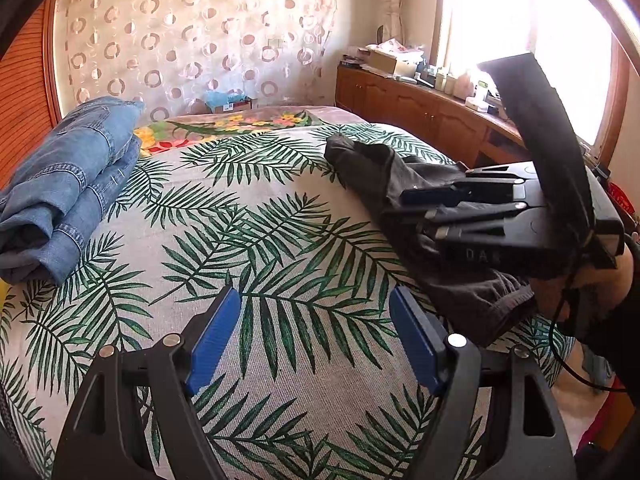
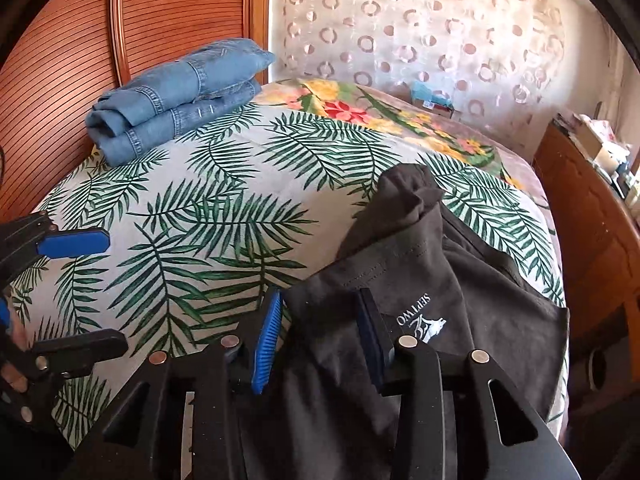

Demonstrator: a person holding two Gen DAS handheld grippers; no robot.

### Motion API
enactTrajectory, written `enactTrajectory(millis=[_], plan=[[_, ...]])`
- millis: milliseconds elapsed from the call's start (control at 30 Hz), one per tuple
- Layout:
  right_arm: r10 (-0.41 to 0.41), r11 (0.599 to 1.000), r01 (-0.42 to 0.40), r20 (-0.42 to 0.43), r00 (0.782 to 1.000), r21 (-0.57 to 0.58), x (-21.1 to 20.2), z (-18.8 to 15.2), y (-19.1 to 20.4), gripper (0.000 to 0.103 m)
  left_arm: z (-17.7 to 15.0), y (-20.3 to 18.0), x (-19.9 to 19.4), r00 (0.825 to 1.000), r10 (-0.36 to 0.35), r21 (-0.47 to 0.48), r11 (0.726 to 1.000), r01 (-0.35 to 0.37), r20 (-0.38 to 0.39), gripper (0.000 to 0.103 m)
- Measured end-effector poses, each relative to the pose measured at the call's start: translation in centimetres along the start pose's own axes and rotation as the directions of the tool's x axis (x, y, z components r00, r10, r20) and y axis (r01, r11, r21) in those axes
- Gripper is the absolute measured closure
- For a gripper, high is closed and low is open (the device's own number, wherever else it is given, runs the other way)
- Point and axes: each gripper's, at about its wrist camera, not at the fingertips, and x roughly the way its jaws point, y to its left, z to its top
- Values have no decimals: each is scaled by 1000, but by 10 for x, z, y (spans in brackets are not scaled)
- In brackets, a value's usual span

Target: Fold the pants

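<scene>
Dark grey pants [image 2: 432,280] lie crumpled on the right side of the bed, a white logo facing up; they also show in the left wrist view [image 1: 384,168]. My right gripper [image 2: 320,344] is open, its blue pads [image 2: 266,344] straddling the near edge of the pants. In the left wrist view the right gripper [image 1: 420,208] rests over the pants. My left gripper [image 1: 316,336] is open and empty above the bare bedspread, left of the pants; it shows at the left edge of the right wrist view [image 2: 92,288].
Folded blue jeans [image 1: 64,184] [image 2: 180,96] lie at the bed's far left by the wooden headboard [image 2: 60,80]. The palm-leaf bedspread [image 1: 260,240] covers the bed. A wooden cabinet [image 1: 420,112] with clutter stands right of the bed under the window.
</scene>
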Motion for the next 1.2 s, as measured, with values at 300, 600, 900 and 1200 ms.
enactTrajectory(millis=[300, 600, 900, 1200], plan=[[-18, 997, 12, 75, 997, 78, -25, 0, -25, 100, 0, -4, -1, 1000, -4, 5, 1000, 4, -4, 25], [-180, 977, 169, 81, 980, 128, -45, 1, -87, 100, 1, -9, 2, 1000, -9, 15, 1000, 9, -6, 25], [-261, 937, 264, -43, 964, 229, -14, -9, -157, 100, 0, -12, 3, 1000, -10, 25, 1000, 11, -13, 25], [-283, 912, 293, -77, 956, 289, -7, -2, -162, 79, -1, -12, 4, 1000, -9, 28, 1000, 10, -16, 25]])
